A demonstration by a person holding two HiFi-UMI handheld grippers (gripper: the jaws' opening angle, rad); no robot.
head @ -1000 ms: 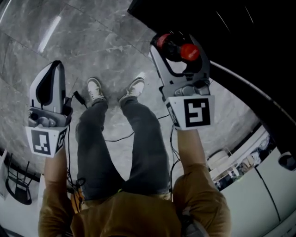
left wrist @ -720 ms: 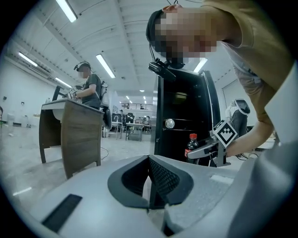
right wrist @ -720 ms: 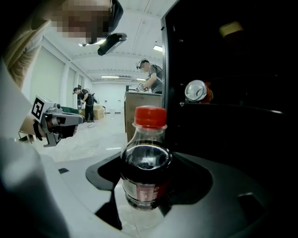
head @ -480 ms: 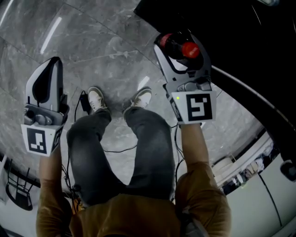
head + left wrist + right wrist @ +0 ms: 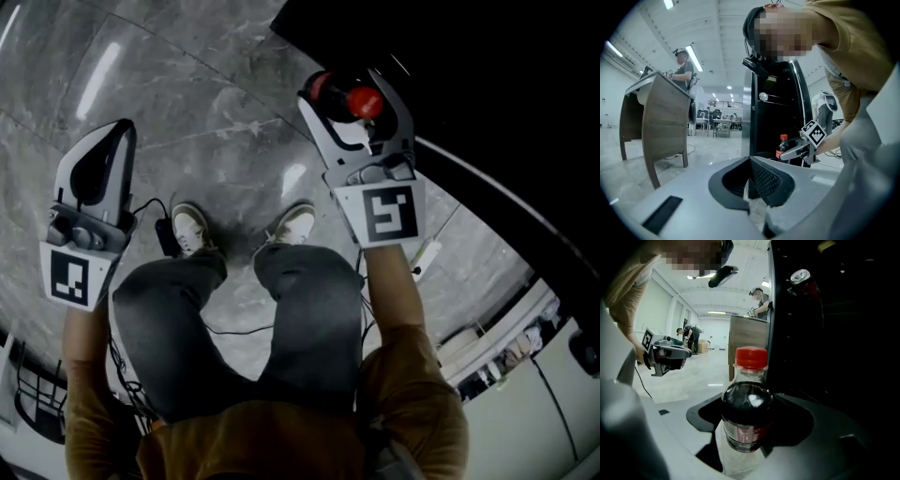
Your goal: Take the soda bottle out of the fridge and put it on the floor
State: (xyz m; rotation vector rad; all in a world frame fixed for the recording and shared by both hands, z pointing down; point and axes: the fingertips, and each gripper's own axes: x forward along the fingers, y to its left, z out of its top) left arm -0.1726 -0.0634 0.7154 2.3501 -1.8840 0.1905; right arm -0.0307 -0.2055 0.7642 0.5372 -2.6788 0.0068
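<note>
The right gripper [image 5: 354, 105] is clamped on the waist of a clear plastic soda bottle [image 5: 746, 416] filled with dark cola and topped by a red screw cap. The pads press just at the label, so the bottle stands upright with its cap up, which is the pose it needs to stand on the floor. The bottle is therefore in the air, just outside the tall black fridge [image 5: 825, 343], whose dark front edge rises close beside and behind it.

The left gripper [image 5: 751, 164] has its jaws together on nothing and hangs well off to the left, clear of the work.

Below is a grey, veined, polished stone floor [image 5: 206, 103], bare and wide between the fridge and the person's white sneakers [image 5: 192, 225]. I judge the free patch ahead of the feet the easiest place to set the bottle. The thin black cable [image 5: 234, 330] by the legs and the fridge front are the edges to mind when lowering.
</note>
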